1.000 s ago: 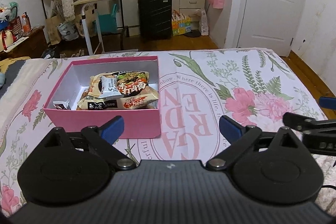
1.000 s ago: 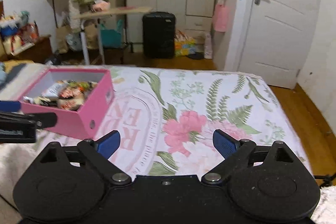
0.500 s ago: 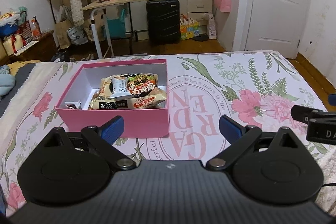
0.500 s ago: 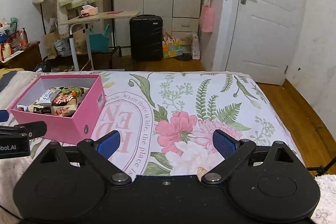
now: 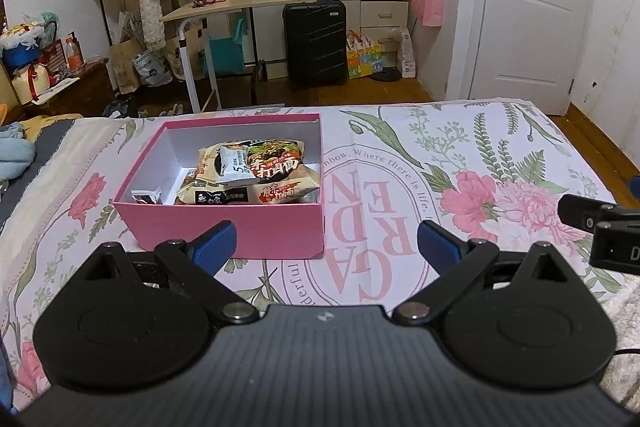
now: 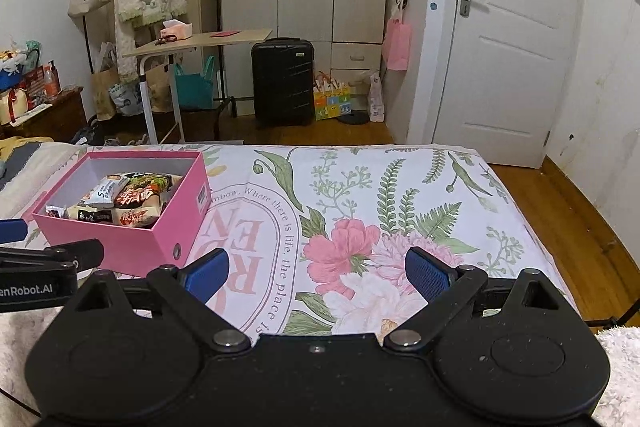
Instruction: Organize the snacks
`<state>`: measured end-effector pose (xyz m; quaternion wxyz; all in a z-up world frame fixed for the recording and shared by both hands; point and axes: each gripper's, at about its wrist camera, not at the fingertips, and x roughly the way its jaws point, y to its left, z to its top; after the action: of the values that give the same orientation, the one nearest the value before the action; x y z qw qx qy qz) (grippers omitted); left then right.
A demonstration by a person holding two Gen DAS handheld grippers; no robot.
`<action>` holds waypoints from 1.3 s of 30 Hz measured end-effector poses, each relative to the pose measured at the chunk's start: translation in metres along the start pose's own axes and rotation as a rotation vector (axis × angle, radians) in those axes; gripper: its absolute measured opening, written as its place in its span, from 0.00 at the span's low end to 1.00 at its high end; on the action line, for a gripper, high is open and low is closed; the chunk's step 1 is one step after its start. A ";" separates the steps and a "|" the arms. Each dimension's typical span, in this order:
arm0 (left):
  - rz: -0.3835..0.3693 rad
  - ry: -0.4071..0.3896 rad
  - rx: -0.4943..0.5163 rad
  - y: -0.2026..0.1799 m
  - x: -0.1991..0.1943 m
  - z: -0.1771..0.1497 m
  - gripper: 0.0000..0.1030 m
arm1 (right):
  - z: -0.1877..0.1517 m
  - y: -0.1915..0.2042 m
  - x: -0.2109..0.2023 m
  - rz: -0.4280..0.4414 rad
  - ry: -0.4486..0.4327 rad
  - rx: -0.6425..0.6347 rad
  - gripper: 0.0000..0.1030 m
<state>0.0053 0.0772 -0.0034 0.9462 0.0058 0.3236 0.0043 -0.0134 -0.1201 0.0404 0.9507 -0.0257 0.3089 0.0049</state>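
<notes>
A pink box stands on the floral bedspread, and also shows in the right wrist view. Several snack packets lie inside it, also seen in the right wrist view. My left gripper is open and empty, hovering just in front of the box's near wall. My right gripper is open and empty, over the bedspread to the right of the box. Each gripper's body shows at the edge of the other's view.
The bed's far edge lies beyond the box. Past it are a wooden floor, a black suitcase, a small side table, a wardrobe and a white door. A blue cloth lies at the bed's left.
Both grippers have risen and pulled back from the box, so both views show more of the room. Both stayed open and empty. The box and packets have not moved.
</notes>
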 end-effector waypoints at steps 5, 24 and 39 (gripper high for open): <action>0.010 0.006 0.001 -0.001 -0.001 -0.001 0.95 | -0.001 -0.001 -0.001 -0.011 0.000 -0.004 0.94; 0.064 -0.020 0.004 -0.006 -0.003 -0.005 0.95 | -0.005 0.003 -0.006 -0.061 -0.032 -0.032 0.94; 0.083 -0.032 -0.004 -0.004 -0.006 -0.005 0.98 | -0.005 0.003 -0.001 -0.065 -0.021 -0.024 0.94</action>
<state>-0.0023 0.0736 -0.0037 0.9502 0.0173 0.3079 0.0441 -0.0173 -0.1172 0.0372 0.9532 -0.0472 0.2977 -0.0220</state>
